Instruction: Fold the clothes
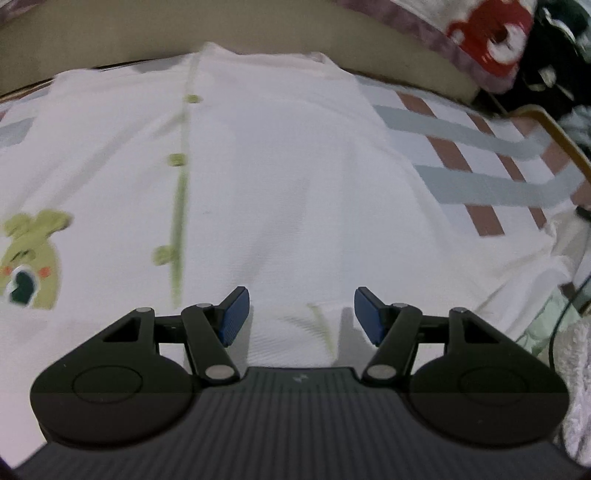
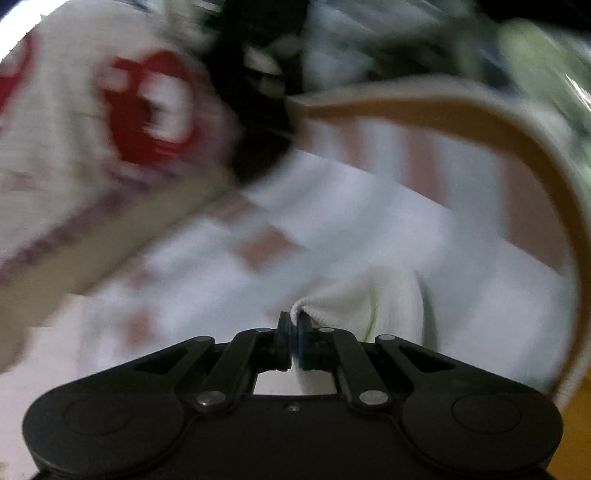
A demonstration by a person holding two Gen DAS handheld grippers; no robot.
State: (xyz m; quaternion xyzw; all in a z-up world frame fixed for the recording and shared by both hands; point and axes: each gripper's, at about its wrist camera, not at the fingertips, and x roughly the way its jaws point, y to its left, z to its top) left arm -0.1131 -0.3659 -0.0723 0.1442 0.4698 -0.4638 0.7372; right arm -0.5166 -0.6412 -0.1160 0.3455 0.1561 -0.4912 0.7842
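A white shirt point(image 1: 280, 177) with green buttons down its placket point(image 1: 181, 206) and a green cartoon patch point(image 1: 31, 258) lies spread flat on a striped sheet. My left gripper point(image 1: 301, 314) is open just above the shirt's near edge, its blue pads point(image 1: 234, 314) apart and empty. My right gripper point(image 2: 293, 328) is shut on a fold of the white shirt point(image 2: 354, 302), which bunches up beyond the fingers. The right wrist view is heavily blurred.
The sheet point(image 1: 461, 155) has grey and reddish stripes. A beige headboard point(image 1: 258, 33) runs along the far side. A cushion with a red print point(image 1: 487, 29) and dark clothing point(image 1: 554, 55) sit at the far right. A tan curved rim point(image 2: 517, 147) bounds the bed.
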